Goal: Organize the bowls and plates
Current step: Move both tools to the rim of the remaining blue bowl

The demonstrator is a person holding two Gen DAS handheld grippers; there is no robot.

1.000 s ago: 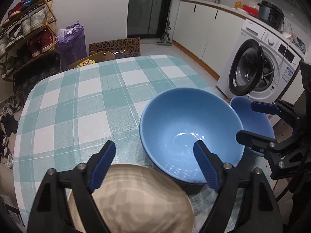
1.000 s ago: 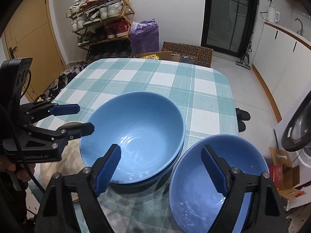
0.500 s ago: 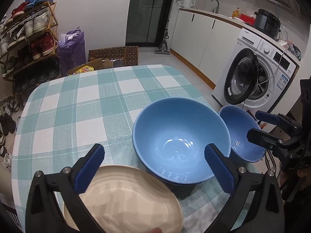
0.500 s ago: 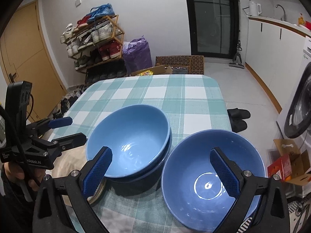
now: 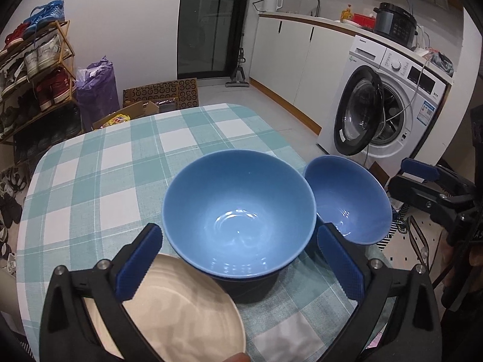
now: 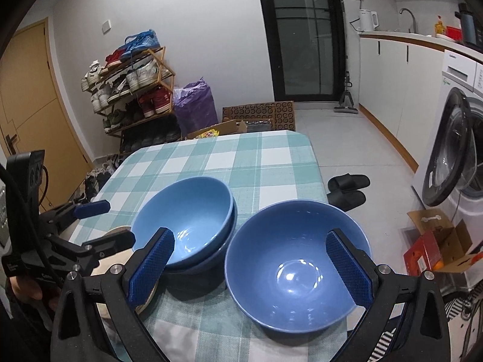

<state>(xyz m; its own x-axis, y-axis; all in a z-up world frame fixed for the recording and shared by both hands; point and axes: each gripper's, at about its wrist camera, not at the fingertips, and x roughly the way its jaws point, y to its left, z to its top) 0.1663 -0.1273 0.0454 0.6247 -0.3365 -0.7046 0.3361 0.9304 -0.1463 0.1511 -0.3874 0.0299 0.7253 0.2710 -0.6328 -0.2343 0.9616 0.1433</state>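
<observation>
Left claw (image 5: pixel 238 259): wide open, holding nothing; it had just been opening.
Right claw (image 6: pixel 250 267): wide open, empty; it too had just been opening.
Stacked blue bowls (image 5: pixel 238 214): middle of the checked tabletop (image 5: pixel 120 163).
Single blue bowl (image 6: pixel 297 264): just beside them.
Cream plate (image 5: pixel 184 310): near edge.

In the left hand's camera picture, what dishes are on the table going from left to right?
Beige plate → big blue bowl stack → single blue bowl at the table's right edge.
</observation>
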